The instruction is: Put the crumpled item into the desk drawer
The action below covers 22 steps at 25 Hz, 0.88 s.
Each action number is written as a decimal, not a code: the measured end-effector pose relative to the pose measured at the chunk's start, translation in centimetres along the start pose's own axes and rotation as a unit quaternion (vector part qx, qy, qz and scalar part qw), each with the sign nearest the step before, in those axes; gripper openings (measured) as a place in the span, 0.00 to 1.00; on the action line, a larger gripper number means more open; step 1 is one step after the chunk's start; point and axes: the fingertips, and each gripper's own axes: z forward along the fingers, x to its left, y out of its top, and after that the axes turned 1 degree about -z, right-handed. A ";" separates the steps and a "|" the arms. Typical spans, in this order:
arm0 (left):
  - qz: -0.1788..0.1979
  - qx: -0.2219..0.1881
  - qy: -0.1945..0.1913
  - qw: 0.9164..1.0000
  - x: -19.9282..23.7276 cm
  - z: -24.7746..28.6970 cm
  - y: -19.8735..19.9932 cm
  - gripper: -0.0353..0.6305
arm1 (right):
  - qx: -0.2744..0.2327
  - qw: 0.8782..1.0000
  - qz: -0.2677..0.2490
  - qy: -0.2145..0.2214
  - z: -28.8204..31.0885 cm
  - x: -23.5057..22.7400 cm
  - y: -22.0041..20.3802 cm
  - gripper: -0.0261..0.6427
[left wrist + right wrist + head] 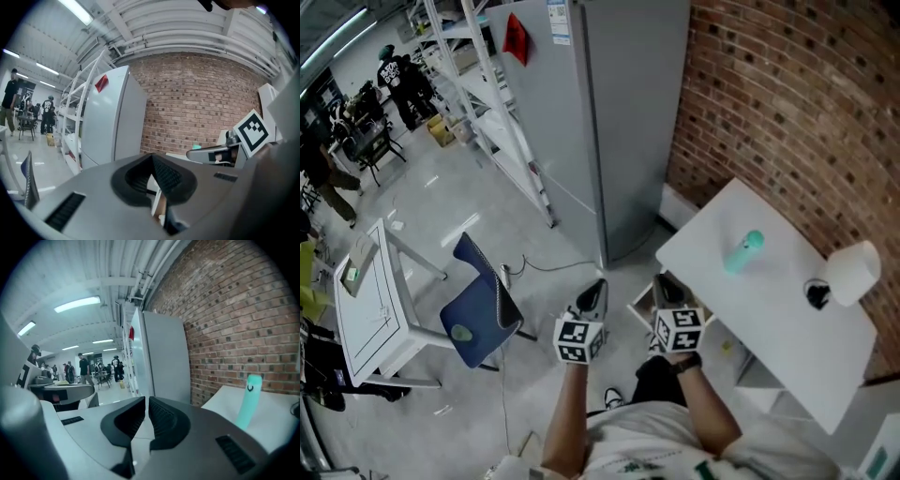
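Observation:
My left gripper (pixel 593 292) (pixel 152 161) hangs over the floor left of the white desk (pixel 769 328), its pads touching at the tips with nothing between them. My right gripper (pixel 667 286) (pixel 146 408) is at the desk's left end, over what looks like an open drawer (pixel 639 304). Only a thin slit shows between its pads, and nothing is in it. On the desk stand a teal bottle (pixel 742 251) (pixel 248 401), a white roll (pixel 853 272) and a small black object (pixel 816 293). I cannot make out a crumpled item in any view.
A tall grey cabinet (pixel 609 112) stands against the brick wall (pixel 787 103) just beyond the desk. A blue chair (pixel 478 300) and a small white table (pixel 370 309) are to my left. White shelving (pixel 487 84) and people stand far off.

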 end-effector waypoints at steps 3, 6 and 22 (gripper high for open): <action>0.015 -0.024 0.015 0.999 0.5 -1.2 3.7 0.05 | -0.050 0.999 -0.020 0.003 -0.7 0.9 5.0 0.05; 0.037 -0.049 0.031 0.998 0.6 -2.6 7.5 0.05 | -0.087 0.995 -0.042 0.006 -1.6 1.8 8.7 0.04; 0.080 -0.108 0.097 0.986 1.7 -7.6 15.8 0.05 | -0.149 0.985 -0.077 0.028 -5.1 6.3 15.6 0.04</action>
